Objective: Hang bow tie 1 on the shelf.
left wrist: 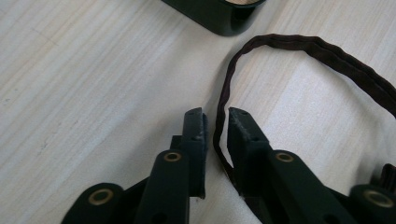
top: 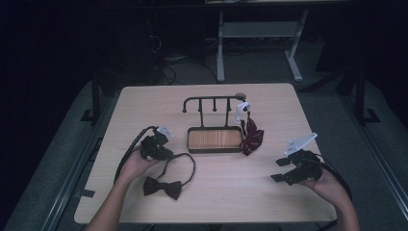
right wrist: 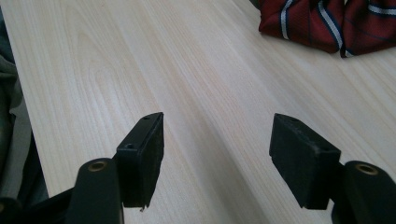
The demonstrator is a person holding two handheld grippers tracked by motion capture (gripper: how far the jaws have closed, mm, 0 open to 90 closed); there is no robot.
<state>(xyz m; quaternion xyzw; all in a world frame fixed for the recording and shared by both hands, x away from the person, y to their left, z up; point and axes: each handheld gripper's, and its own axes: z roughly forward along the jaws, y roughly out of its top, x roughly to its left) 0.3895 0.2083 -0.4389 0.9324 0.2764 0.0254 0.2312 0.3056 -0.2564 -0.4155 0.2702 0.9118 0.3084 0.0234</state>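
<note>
Left gripper view has the left gripper [left wrist: 215, 122] nearly closed around the dark bow tie's strap [left wrist: 299, 46] beside the rack's tray [top: 214, 139], probably to lift it, while the right gripper [right wrist: 217, 156] waits wide open and empty.

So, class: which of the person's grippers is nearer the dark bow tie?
Left. The left gripper sits just above the dark bow tie, its jaws nearly shut around the strap. The right gripper is far across the table, open.
</note>
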